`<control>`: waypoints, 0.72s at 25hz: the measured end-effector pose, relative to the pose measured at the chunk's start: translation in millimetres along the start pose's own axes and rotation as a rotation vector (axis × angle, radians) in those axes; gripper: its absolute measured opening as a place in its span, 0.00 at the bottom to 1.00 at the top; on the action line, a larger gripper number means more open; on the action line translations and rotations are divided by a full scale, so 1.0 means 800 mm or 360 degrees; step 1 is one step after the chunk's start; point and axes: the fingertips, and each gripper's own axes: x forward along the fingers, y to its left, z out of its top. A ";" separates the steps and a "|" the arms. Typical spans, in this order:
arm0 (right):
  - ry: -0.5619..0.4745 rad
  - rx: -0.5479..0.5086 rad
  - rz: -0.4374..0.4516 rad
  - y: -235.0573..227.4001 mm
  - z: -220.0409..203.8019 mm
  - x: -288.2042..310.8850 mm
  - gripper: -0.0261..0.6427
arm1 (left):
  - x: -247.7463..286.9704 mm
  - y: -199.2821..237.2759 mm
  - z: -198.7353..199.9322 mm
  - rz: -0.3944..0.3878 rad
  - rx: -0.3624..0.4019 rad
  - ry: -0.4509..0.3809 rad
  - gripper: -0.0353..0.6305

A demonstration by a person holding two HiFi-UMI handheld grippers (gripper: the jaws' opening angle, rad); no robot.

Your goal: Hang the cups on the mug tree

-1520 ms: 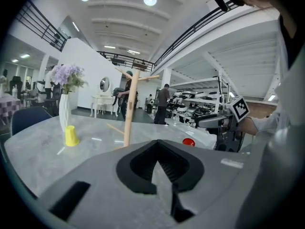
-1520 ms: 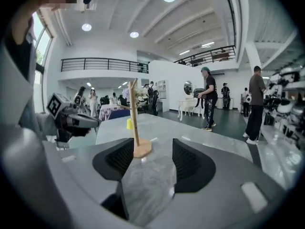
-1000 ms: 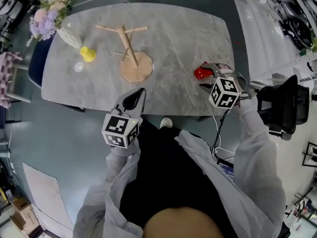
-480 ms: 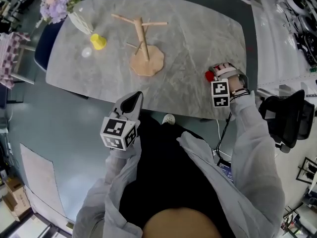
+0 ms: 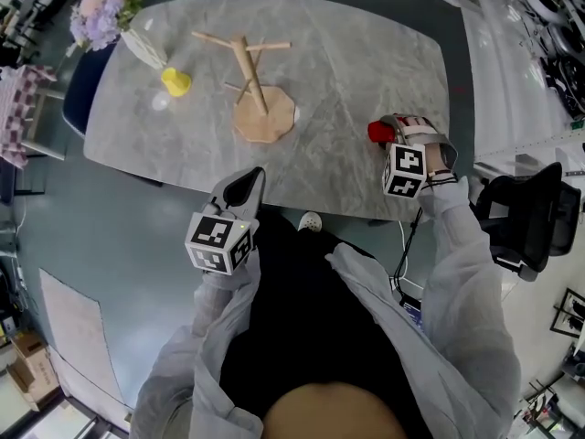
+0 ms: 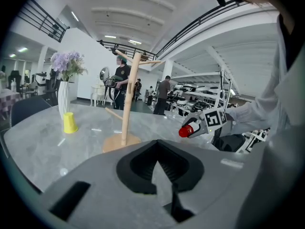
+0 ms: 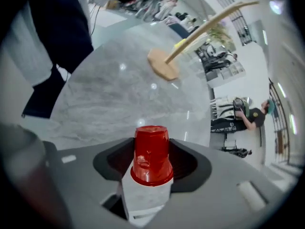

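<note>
A red cup [image 5: 377, 132] sits between the jaws of my right gripper [image 5: 391, 133] near the table's right front edge. In the right gripper view the red cup [image 7: 151, 154] fills the gap with its closed end pointing away, and the jaws are closing on its sides. The left gripper view shows the red cup [image 6: 186, 130] sticking out sideways from that gripper, clear of the tabletop. The wooden mug tree [image 5: 263, 117] stands mid-table with bare pegs. A yellow cup [image 5: 175, 81] stands upside down to its left. My left gripper [image 5: 245, 183] hovers at the front edge, shut and empty.
A vase of flowers [image 5: 105, 12] stands at the far left corner of the grey marble table [image 5: 347, 53]. A small clear round thing [image 5: 159, 103] lies by the yellow cup. A black chair [image 5: 526, 213] is to the right. People [image 6: 125, 82] stand in the background.
My right gripper has come round the red cup, which stood beside it a second ago, and now has it between its jaws. The left gripper has barely moved.
</note>
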 end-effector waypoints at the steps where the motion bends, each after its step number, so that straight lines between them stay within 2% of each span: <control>1: -0.0068 0.0113 -0.0009 -0.005 0.005 -0.010 0.40 | 0.001 -0.002 0.002 -0.0004 0.0000 -0.0004 0.06; 4: -0.0293 0.0415 -0.0033 -0.023 0.024 -0.041 0.40 | 0.004 -0.007 0.013 -0.0015 0.0006 -0.0024 0.06; 10: -0.0764 0.0894 -0.0069 -0.069 0.059 -0.107 0.40 | 0.006 -0.011 0.036 -0.0024 0.0066 -0.0078 0.06; 14: -0.1200 0.1214 -0.0106 -0.113 0.089 -0.170 0.40 | -0.002 -0.007 0.049 0.0003 0.0083 -0.0111 0.06; 18: -0.1724 0.1591 -0.0171 -0.165 0.107 -0.240 0.40 | -0.012 -0.002 0.055 0.0039 0.0079 -0.0144 0.06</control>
